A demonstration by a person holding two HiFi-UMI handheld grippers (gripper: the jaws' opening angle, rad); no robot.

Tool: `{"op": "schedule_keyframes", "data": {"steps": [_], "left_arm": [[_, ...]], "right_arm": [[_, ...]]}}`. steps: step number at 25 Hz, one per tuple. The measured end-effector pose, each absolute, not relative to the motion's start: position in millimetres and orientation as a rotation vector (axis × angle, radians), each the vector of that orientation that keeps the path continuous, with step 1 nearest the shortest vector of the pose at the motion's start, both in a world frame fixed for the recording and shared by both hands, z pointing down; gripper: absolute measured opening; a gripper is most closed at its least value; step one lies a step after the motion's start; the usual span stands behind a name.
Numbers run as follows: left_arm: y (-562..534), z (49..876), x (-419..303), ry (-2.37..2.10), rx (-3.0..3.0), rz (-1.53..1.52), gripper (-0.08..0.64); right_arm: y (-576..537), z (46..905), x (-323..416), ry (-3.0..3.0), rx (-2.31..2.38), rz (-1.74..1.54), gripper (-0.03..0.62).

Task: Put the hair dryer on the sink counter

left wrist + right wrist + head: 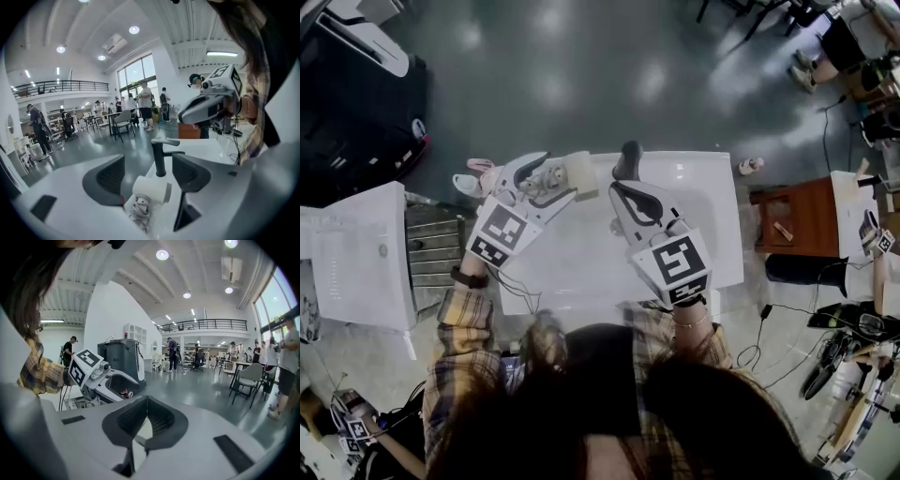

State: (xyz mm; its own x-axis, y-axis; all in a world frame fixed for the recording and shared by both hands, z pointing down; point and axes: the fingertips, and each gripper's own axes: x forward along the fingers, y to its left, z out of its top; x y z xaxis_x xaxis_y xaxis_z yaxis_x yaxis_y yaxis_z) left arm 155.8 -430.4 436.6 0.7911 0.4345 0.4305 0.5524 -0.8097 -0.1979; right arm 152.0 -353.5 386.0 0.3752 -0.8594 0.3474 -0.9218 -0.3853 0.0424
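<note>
A white sink counter (712, 234) in a big open hall is seen at frame centre in the head view. The hair dryer (151, 189) is found at its upper-left corner, between the spread jaws of the left gripper (149, 174). Its barrel lies crosswise and its wound cord trails back toward the claw, and no clamping is seen. A black faucet (160, 157) stands just beyond. The right gripper (146, 416), clenched on nothing, is held over mid-counter, farther from the dryer.

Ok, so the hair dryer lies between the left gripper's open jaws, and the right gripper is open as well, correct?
Not quite. The right gripper is shut: the right gripper view shows its jaws pressed together with nothing between them. The rest holds: the hair dryer lies between the open jaws of the left gripper.
</note>
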Motion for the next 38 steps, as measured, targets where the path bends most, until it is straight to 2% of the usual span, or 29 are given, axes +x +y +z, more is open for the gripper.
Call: {"op": "schedule_keyframes", "data": {"steps": [8, 19, 28, 38], "left_arm": [[-412, 356, 146, -0.598, -2.871, -0.208, 0.305], [-406, 263, 106, -0.385, -3.154, 0.229, 0.065], [-392, 253, 96, -0.392, -3.223, 0.305, 0.023], [-391, 263, 96, -0.412, -3.223, 0.256, 0.018]], "right_arm": [[-358, 339, 154, -1.655, 2.412, 0.232, 0.015], [-366, 274, 138, -1.762, 2.416, -0.010, 0.015], [-366, 268, 132, -1.855, 2.415, -0.004, 0.015], [-361, 278, 136, -1.858, 2.427, 0.029, 0.015]]}}
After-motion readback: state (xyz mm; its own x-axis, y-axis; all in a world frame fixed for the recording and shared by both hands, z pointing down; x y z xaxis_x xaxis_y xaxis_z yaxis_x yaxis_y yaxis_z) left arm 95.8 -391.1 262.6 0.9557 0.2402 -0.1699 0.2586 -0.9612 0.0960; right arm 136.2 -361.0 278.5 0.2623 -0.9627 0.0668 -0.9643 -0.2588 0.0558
